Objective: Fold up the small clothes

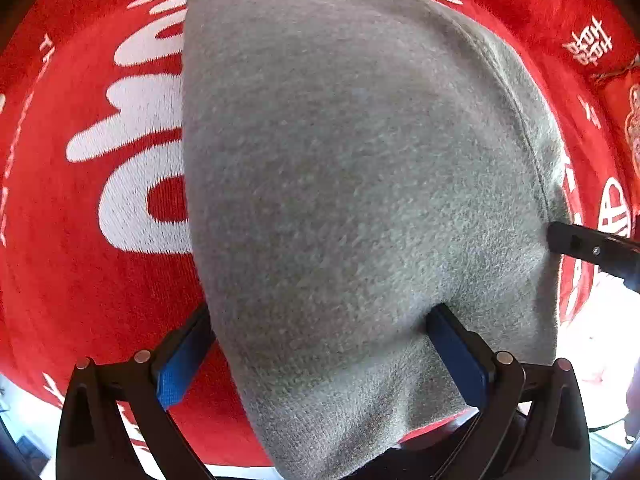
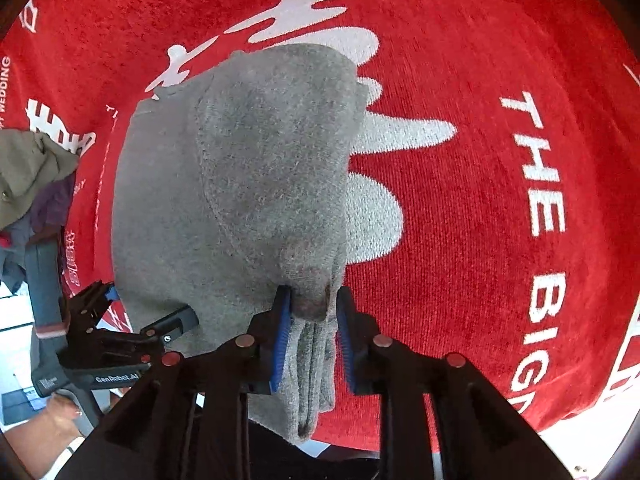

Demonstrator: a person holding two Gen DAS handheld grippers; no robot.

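Observation:
A grey knit garment (image 1: 352,184) lies on a red mat with white lettering (image 1: 80,240). In the left wrist view my left gripper (image 1: 320,344) stands wide open, its blue-padded fingers (image 1: 180,368) on either side of the garment's near end, with cloth draped between them. A finger of my right gripper (image 1: 592,246) shows at the garment's right edge. In the right wrist view my right gripper (image 2: 312,336) has its jaws closed on a bunched edge of the grey garment (image 2: 240,184). My left gripper (image 2: 132,320) shows at the left, at the garment's edge.
A heap of other clothes (image 2: 32,184), olive and purple, lies at the left edge of the red mat (image 2: 480,200). The mat ends near a white surface (image 2: 16,320) at the lower left. A hand (image 2: 52,416) holds the left gripper's handle.

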